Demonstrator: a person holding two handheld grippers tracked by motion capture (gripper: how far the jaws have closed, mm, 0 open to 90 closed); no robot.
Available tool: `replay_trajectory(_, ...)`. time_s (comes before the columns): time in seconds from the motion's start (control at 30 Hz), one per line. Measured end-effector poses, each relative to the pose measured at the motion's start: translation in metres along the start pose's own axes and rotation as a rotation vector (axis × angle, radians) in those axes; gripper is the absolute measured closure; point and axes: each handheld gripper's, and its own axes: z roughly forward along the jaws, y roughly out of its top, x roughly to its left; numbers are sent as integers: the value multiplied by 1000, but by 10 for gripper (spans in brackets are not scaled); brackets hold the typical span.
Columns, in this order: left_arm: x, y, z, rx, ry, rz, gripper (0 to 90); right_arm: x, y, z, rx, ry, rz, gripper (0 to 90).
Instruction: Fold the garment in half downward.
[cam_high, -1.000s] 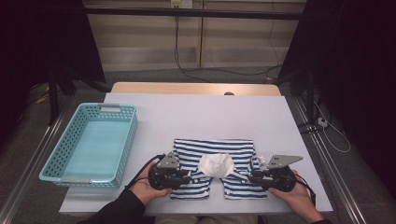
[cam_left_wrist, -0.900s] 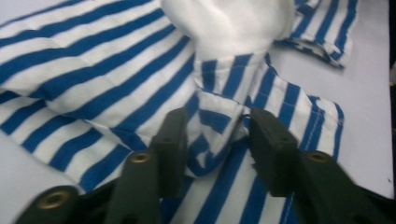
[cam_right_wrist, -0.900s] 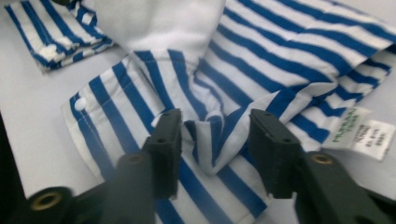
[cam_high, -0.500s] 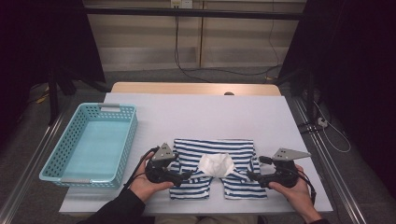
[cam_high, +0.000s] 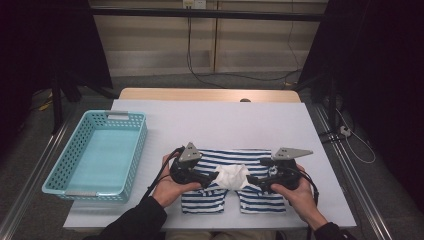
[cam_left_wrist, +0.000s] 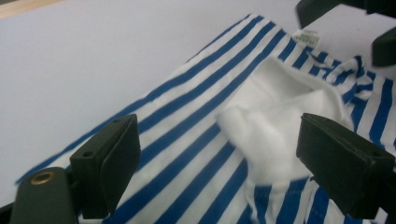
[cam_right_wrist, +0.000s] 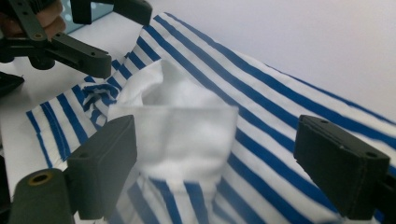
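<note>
A blue-and-white striped garment (cam_high: 260, 199) (cam_left_wrist: 187, 116) (cam_right_wrist: 280, 116) lies flat on the white table (cam_high: 215, 120), near its front edge. A white fold (cam_high: 232, 176) (cam_left_wrist: 280, 112) (cam_right_wrist: 187, 121) is bunched at its middle. My left gripper (cam_high: 214, 178) (cam_left_wrist: 217, 135) points at that fold from the left, my right gripper (cam_high: 251, 180) (cam_right_wrist: 215, 135) from the right. Both sets of jaws have just been opening. They now stand wide and hover just over the cloth, with nothing pinched between the pads. The left gripper's jaws (cam_right_wrist: 93, 37) also appear in the right gripper view.
A light blue plastic basket (cam_high: 60, 170) with nothing in it stands on the table's left side. A wooden strip (cam_high: 210, 94) runs along the far edge. Cables trail on the floor behind. Bare white tabletop stretches beyond the garment.
Both grippers' jaws have gone from nearly closed on the cloth to wide open. Both hands have lifted a little. The garment lies where it was.
</note>
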Motion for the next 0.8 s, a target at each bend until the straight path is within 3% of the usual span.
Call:
replay_trajectory(0.07, 1, 3, 6, -1, 0, -1, 133, -2, 7, 8, 12, 28, -18, 138)
replay_trajectory(0.17, 3, 4, 13, 35, -6, -20, 119, -6, 12, 21, 35, 20, -21, 163)
replay_trajectory(0.37, 5, 1, 17, 53, -6, -50, 142, -8, 4, 31, 60, 30, -16, 269)
replay_trajectory(0.5, 3, 0, 19, 94, -30, -16, 265, -9, -2, 38, 101, 10, -26, 341)
replay_trajectory(0.67, 0, -4, 27, 118, -79, -19, 476, -11, -3, 41, 118, 19, -22, 441)
replay_trajectory(0.8, -1, -7, 30, 158, -103, -20, 547, -10, -6, 45, 147, 20, -24, 507)
